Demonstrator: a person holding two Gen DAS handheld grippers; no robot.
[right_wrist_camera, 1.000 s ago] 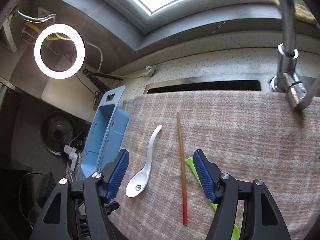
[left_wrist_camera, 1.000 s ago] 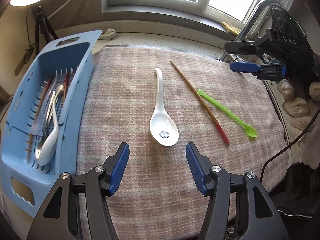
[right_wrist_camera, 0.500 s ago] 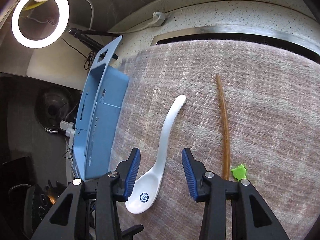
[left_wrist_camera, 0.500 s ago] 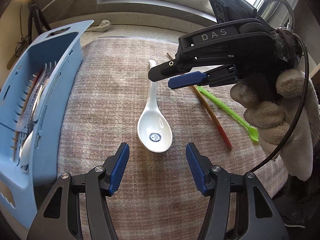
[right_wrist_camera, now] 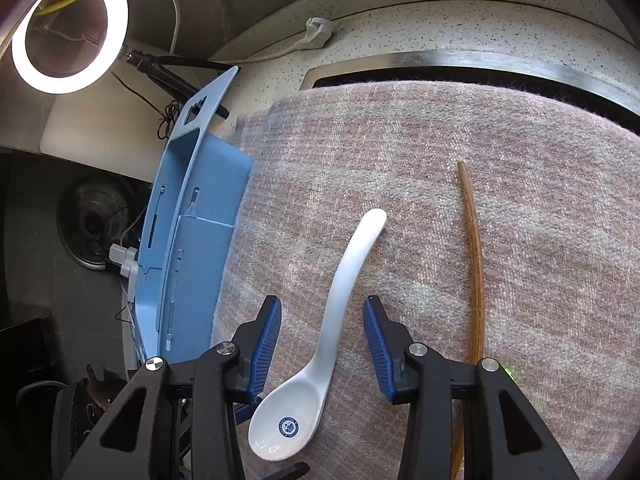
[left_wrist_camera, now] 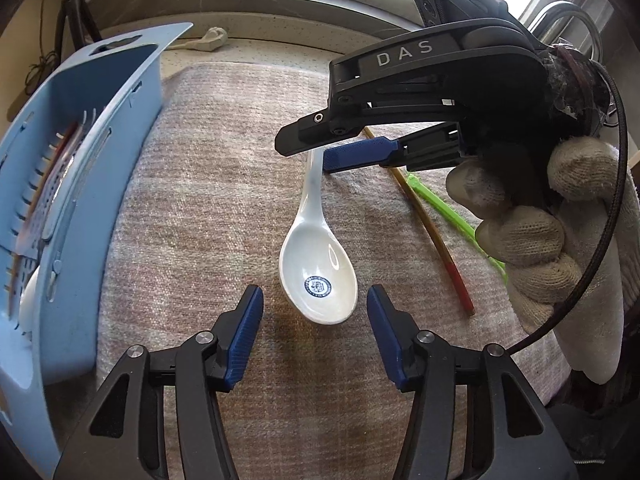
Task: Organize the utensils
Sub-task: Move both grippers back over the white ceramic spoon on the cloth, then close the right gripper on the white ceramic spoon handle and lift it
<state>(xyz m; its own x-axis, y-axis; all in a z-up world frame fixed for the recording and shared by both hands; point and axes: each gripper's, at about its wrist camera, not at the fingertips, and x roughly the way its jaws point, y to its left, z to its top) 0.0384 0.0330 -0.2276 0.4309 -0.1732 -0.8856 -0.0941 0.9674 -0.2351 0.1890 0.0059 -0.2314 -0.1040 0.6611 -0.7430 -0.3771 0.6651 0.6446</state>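
Note:
A white ceramic spoon (left_wrist_camera: 316, 264) lies on the plaid cloth (left_wrist_camera: 200, 220), bowl toward me. My left gripper (left_wrist_camera: 314, 296) hovers at the near edge of the bowl. Its jaws are closing, and the pads do not touch the spoon. My right gripper (left_wrist_camera: 304, 156), held by a gloved hand (left_wrist_camera: 540, 248), reaches in from the right over the spoon's handle. In the right wrist view the handle (right_wrist_camera: 340, 292) runs between the right gripper's (right_wrist_camera: 322, 302) fingers with a gap on each side. A brown chopstick (left_wrist_camera: 424, 216) and a green plastic spoon (left_wrist_camera: 444, 204) lie to the right.
A blue utensil basket (left_wrist_camera: 80, 160) with several utensils inside stands along the cloth's left edge. A steel sink rim (right_wrist_camera: 480, 64) runs behind the cloth and a tap (left_wrist_camera: 572, 20) rises at the back right. A ring light (right_wrist_camera: 68, 28) stands beyond the basket.
My right gripper swung in from the right, came down over the spoon's handle and narrowed its jaws. My left gripper sank toward the spoon's bowl and its jaws narrowed a little.

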